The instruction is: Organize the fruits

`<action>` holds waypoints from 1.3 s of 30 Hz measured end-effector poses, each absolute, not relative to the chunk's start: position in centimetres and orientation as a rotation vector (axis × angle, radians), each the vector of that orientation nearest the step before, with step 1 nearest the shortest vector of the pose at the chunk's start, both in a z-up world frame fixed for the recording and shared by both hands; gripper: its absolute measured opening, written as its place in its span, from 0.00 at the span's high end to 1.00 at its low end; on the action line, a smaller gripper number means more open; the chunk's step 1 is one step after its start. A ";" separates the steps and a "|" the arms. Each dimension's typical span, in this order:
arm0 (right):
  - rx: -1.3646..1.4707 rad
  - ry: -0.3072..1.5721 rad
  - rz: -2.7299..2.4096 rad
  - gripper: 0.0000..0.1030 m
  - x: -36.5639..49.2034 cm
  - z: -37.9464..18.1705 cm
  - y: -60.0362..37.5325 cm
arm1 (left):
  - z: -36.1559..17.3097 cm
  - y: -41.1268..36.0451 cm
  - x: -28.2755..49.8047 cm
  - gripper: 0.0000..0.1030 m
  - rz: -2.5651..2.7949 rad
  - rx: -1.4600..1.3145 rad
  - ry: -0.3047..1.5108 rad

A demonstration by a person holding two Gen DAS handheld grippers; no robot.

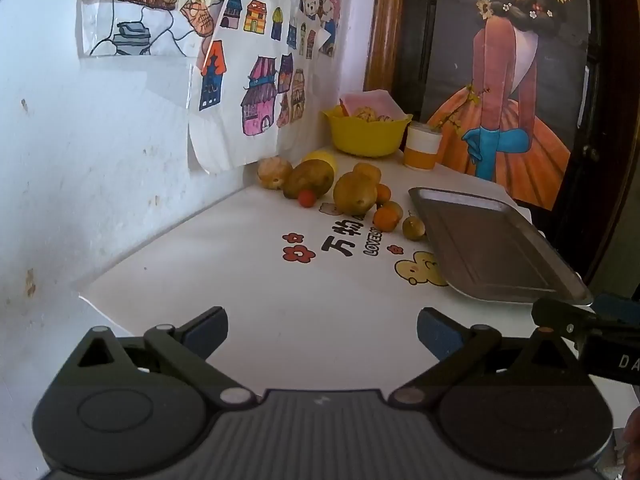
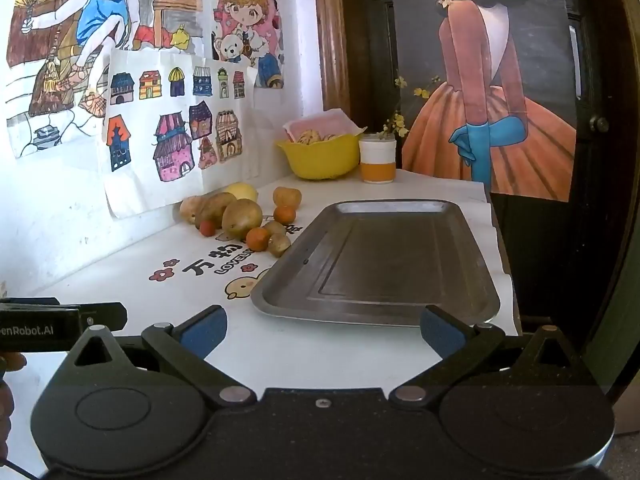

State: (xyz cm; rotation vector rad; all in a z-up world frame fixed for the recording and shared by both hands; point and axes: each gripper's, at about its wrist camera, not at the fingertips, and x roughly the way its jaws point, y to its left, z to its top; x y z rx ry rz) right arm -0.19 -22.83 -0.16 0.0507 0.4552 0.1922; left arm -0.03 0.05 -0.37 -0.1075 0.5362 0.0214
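Both grippers are held wide open with nothing gripped, the left gripper (image 1: 322,332) over bare counter (image 1: 248,280), the right gripper (image 2: 323,332) just at the near edge of the tray (image 2: 472,280). The fruits (image 2: 242,218) are bunched up at the far left by the wall, just beside the tray. A yellow bowl (image 2: 320,158) and cup (image 2: 377,160) are parked farther back.

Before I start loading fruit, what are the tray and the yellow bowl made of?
The tray looks like metal, probably stainless steel: grey, dull sheen, light glinting along its raised rim. The yellow bowl looks like plastic: uniform bright colour, smooth matte wall, thin rolled lip. Neither can be confirmed by sight alone.
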 end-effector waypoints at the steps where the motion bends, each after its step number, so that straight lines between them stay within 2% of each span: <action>1: 0.050 0.455 0.193 0.01 -0.2 -0.1 -22.8 | -0.4 0.0 -0.1 0.00 0.022 -0.106 0.536; 39: 0.064 0.459 0.219 0.01 0.0 -0.7 -22.5 | -0.8 0.2 0.4 0.00 0.042 -0.113 0.583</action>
